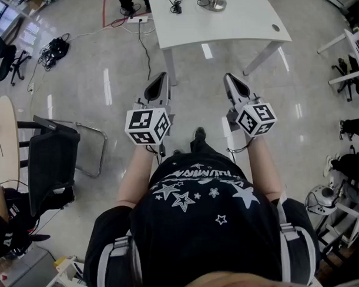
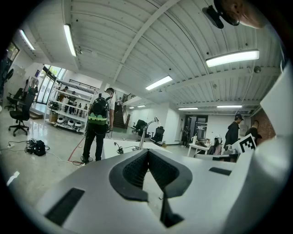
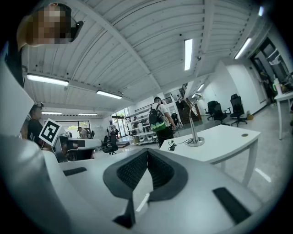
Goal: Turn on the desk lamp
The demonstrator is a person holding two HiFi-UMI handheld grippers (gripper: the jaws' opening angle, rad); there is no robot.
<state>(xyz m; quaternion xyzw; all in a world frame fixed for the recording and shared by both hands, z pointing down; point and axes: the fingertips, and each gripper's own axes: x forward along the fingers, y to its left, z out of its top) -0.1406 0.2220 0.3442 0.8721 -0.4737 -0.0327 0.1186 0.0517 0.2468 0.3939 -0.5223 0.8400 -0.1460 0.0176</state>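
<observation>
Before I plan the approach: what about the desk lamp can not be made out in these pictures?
Head view: the top edge cuts off the desk lamp above its base; stem and head are outside.
Left gripper view: the lamp is far and too small to show any switch.
Right gripper view: the lamp shows whole, but a switch is too small to find, and whether it is lit cannot be told.

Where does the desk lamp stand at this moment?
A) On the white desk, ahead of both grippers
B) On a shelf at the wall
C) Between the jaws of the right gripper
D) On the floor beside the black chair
A: the right gripper view shows the desk lamp standing by its round base on the top of the white desk, with nothing touching it.
</observation>
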